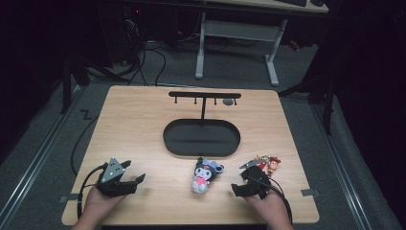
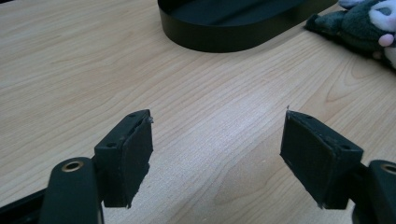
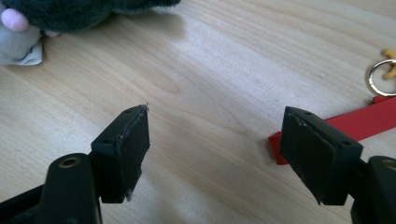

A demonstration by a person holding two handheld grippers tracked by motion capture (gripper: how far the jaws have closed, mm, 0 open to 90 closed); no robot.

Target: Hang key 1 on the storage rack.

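**Both claws wide, nothing gripped**

Wooden table [image 1: 143, 124] under dim light, dark room behind. Left gripper [image 1: 136, 182] rests on the near left, jaws spread apart and empty; ahead and to its right sits the black oval tray [image 1: 172, 139] with its hook stand [image 1: 204, 96]. Just right of that claw lies the dark plush toy [image 1: 205, 173]. Right gripper [image 1: 242, 184] is parted too, holding nothing; a red strap [image 3: 369, 121] passes just behind its right jaw, cowboy figure keychain [image 1: 272, 165] close beyond.
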